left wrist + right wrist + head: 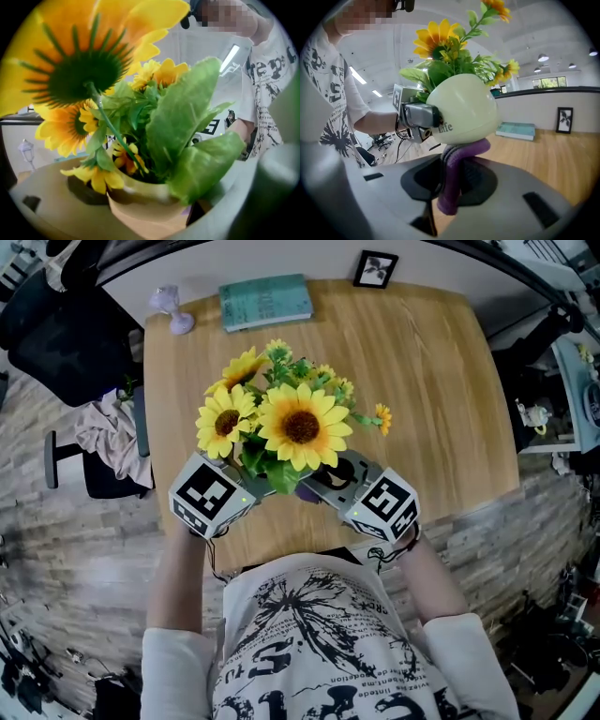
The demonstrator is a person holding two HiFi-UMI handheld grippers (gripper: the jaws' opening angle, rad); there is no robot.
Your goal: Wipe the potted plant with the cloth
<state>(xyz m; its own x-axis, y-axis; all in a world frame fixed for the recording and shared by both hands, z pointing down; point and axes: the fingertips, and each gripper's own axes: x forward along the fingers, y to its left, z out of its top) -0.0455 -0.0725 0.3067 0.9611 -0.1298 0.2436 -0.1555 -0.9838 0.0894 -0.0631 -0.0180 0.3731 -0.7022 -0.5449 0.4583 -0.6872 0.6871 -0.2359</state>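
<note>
Pale-green round pot of yellow sunflowers (281, 427) stood mid-frame on light wooden table (422, 381). Left gripper (145, 220), lower centre, jaws clamped on pot's sides. Right gripper (450, 187) jaws pinched folded purple cloth (452, 173), its top touching pot's underside.

Potted plant (281, 427) on table (422, 390), book (265, 302) behind — picture frame (375, 269) further right

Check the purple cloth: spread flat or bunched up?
Bunched. The cloth stands as a narrow folded wad clamped in the jaws of the right gripper, its top bent against the pale pot.
</note>
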